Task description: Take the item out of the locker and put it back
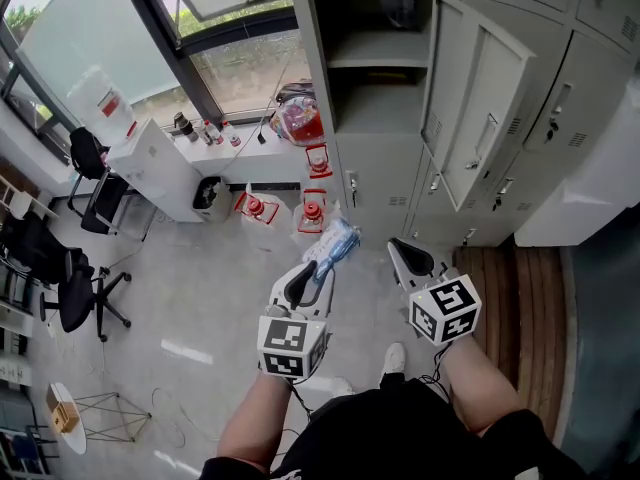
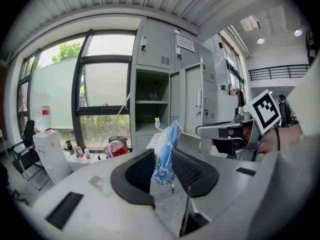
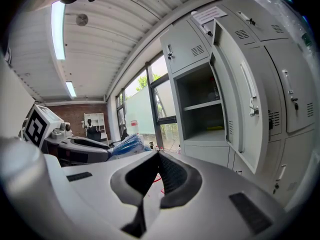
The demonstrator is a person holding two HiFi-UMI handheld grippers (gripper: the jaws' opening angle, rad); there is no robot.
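Note:
My left gripper [image 1: 316,270] is shut on a blue and clear plastic bag [image 1: 335,240], which hangs in the air in front of the lockers. In the left gripper view the bag [image 2: 166,151] stands pinched between the two black pads [image 2: 141,170]. The locker [image 1: 372,63] straight ahead is open, and its grey door [image 1: 480,108] is swung out to the right. A shelf divides it; a dark thing sits in the upper part. My right gripper [image 1: 402,248] floats beside the left one, shut and empty, its pads [image 3: 170,174] meeting with nothing between them.
Red containers [image 1: 312,211] and a bag of red things [image 1: 297,118] lie by the window sill left of the locker. A white cabinet [image 1: 160,163] and office chairs [image 1: 75,293] stand at left. A wooden platform [image 1: 525,298] lies at right, under further closed lockers [image 1: 590,98].

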